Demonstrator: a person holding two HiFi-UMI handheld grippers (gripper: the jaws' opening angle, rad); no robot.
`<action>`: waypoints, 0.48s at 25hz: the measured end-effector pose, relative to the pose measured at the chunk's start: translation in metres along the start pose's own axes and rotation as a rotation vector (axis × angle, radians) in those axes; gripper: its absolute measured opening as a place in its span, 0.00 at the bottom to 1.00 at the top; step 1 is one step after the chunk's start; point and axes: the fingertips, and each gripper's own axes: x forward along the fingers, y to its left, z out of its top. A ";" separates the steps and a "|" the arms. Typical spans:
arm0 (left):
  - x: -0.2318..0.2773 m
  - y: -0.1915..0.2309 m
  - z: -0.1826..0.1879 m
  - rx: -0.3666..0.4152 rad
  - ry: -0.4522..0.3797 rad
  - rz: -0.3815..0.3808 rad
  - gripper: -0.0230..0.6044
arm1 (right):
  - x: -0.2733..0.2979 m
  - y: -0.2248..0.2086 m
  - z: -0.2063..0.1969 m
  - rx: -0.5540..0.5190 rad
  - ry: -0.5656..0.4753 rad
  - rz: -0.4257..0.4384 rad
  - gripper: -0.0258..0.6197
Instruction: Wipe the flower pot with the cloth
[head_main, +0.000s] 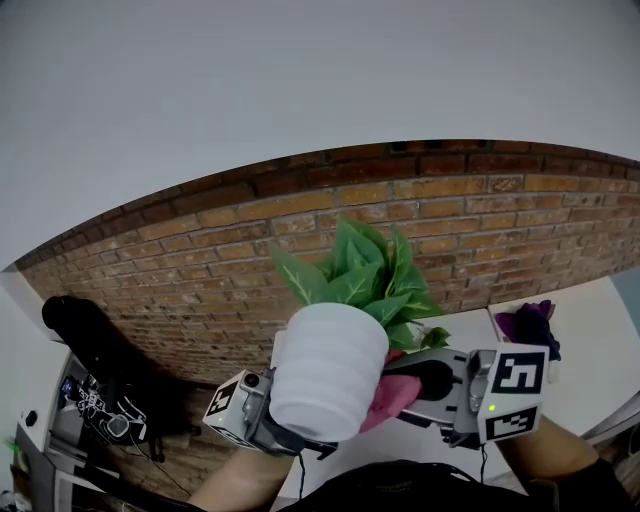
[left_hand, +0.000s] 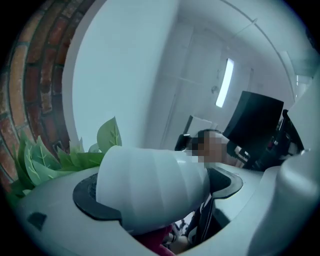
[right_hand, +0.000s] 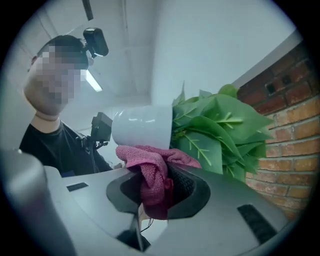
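Left gripper (left_hand: 159, 192): I had it clamped on the flower pot (head_main: 330, 380), one dark pad on each side of the ribbed white wall.
Right gripper (right_hand: 159, 195): I had it closed on the cloth (right_hand: 150, 170), with a bunched pink wad sticking out past the jaw tips.
Where the pot was: up in the air in front of me, clear of the white table (head_main: 600, 340) and between the two grippers.
Pot's long axis: tipped well over. The base pointed back toward me and the leaves (head_main: 365, 270) pointed away toward the brick wall (head_main: 250, 250). In the right gripper view it lay nearly sideways, base to the left and leaves to the right.
Cloth to pot: the wad sat against the pot's side wall, on my right of it and low. It looked to be touching the wall, though I could not be sure of firm contact.
Nearer hand: the right one carried the cloth, and the pot lay straight ahead of its jaws. The left one only held the pot.
Step, as I judged it: wiping the outer wall.
Next move, as I judged it: stroke along the pot's length between base and rim, since the ribs ran around it, or turn the pot with the left to bring up an unwiped side.
Risk: pushing hard from the right could have shifted the smooth pot in the left pads.
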 end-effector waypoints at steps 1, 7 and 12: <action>0.001 -0.002 -0.001 0.024 0.023 -0.005 0.90 | -0.004 -0.004 0.002 0.020 -0.012 -0.010 0.17; 0.000 -0.003 -0.021 0.126 0.194 0.028 0.90 | -0.031 -0.023 0.021 0.086 -0.099 -0.072 0.17; -0.006 0.006 -0.062 0.241 0.452 0.079 0.90 | -0.050 -0.030 0.046 0.033 -0.130 -0.124 0.17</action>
